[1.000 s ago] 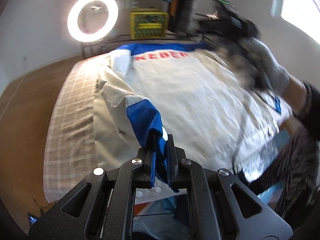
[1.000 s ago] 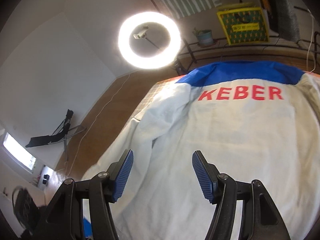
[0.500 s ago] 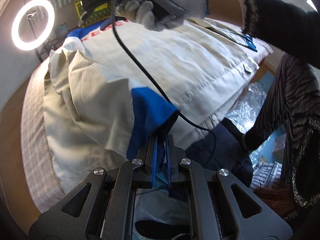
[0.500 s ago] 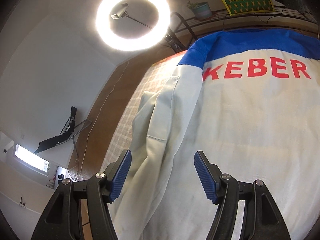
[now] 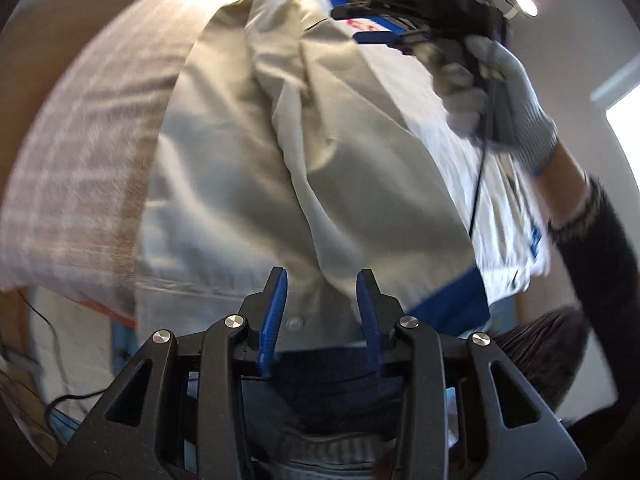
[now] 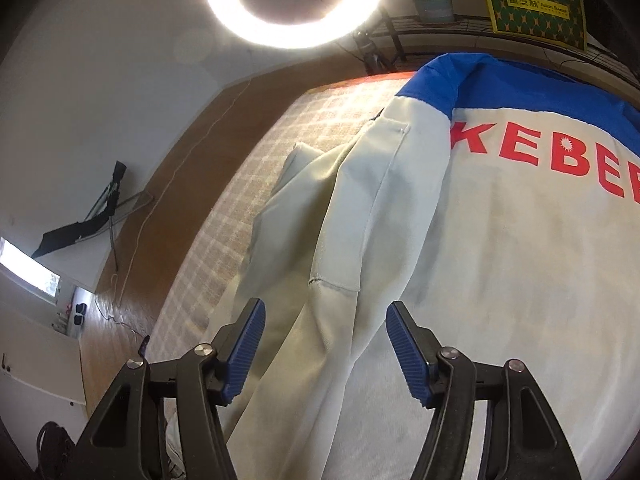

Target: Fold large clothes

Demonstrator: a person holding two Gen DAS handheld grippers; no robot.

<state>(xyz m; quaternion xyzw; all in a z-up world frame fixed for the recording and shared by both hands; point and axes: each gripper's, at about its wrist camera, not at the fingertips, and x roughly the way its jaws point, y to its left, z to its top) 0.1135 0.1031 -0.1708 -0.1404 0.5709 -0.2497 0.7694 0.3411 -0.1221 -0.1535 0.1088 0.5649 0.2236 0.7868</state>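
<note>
A large cream jacket [image 5: 248, 184] with blue yoke and red lettering [image 6: 560, 156] lies back-up on a checked table cover [image 5: 80, 152]. Its left sleeve [image 6: 352, 216] is folded in along the body, and its blue cuff [image 5: 452, 304] rests at the hem by the near edge. My left gripper [image 5: 322, 280] is open and empty just above the hem. My right gripper [image 6: 324, 312] is open and empty over the folded sleeve; it also shows in the left wrist view [image 5: 400, 36], held in a gloved hand [image 5: 504, 96].
The checked cover [image 6: 248, 184] runs bare to the left of the jacket, with wooden floor [image 6: 160, 216] beyond. A ring light [image 6: 296, 0], a potted plant [image 6: 434, 2] and a yellow-green box [image 6: 536, 4] stand at the far end. A cable [image 5: 478, 184] hangs from the right gripper.
My left gripper has opened and let go of the blue cuff, which now lies on the jacket at the hem. The right gripper has shifted left over the folded sleeve.
</note>
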